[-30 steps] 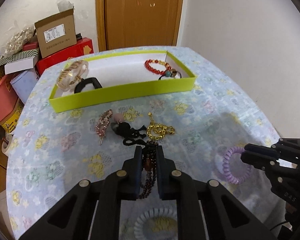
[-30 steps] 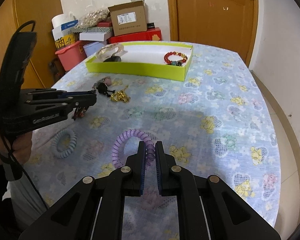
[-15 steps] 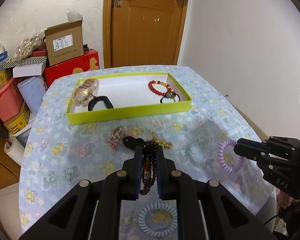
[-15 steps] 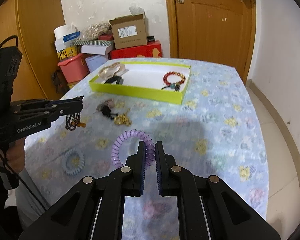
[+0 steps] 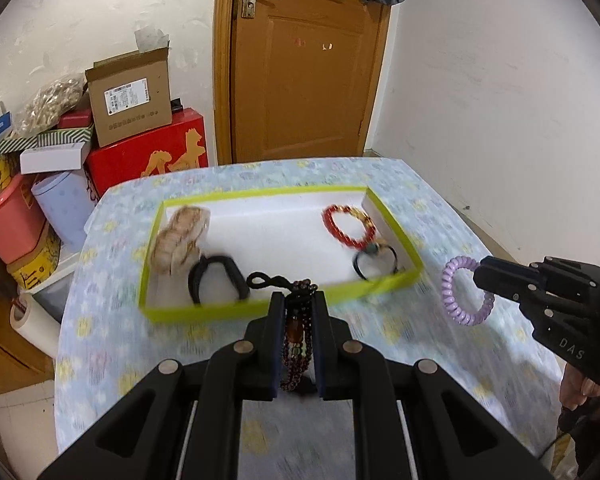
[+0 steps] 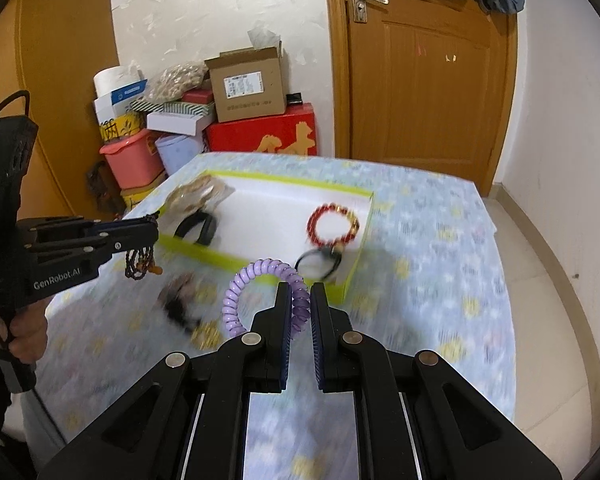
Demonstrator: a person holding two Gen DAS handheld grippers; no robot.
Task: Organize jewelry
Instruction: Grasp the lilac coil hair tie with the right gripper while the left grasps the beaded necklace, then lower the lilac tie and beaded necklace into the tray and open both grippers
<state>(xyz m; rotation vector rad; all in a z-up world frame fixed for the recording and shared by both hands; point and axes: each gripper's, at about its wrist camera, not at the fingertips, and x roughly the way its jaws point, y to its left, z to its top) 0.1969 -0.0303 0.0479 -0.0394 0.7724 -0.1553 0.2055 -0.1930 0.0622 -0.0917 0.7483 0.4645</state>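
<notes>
Between the fingers of the left tool [image 5: 297,300], closest to its camera, a dark beaded bracelet [image 5: 297,338] hangs clamped, its strands dangling down between the pads and a black cord loop sticking out past the tips toward the tray. The right tool [image 6: 299,294] is likewise closed on a purple coil hair tie [image 6: 260,294], which stands up from its tips as a ring; in the left wrist view that same hair tie [image 5: 462,290] is held in the air just off the tray's right end. Both tools are raised above the tabletop [image 6: 440,280], which wears a pale blue floral cloth. On the cloth below the right tool, blurred, lie a dark hair ornament [image 6: 178,300] and a gold chain [image 6: 206,334], near each other and in front of the tray. Beyond the tools sits the lime-green tray [image 5: 268,310] with a white floor. Its left end holds a pale clear hair claw [image 5: 180,240] and, touching it, a black hair band [image 5: 216,280]. Its right end holds a red beaded bracelet [image 5: 348,226] and a black elastic with a bead [image 5: 374,262], just beside each other. Farther off, past the tabletop's left corner, boxes are stacked: a cardboard box [image 5: 130,96] on a red box [image 5: 148,160], with a pink tub [image 5: 10,224] lower left. A wooden door [image 5: 304,68] stands closed behind.
</notes>
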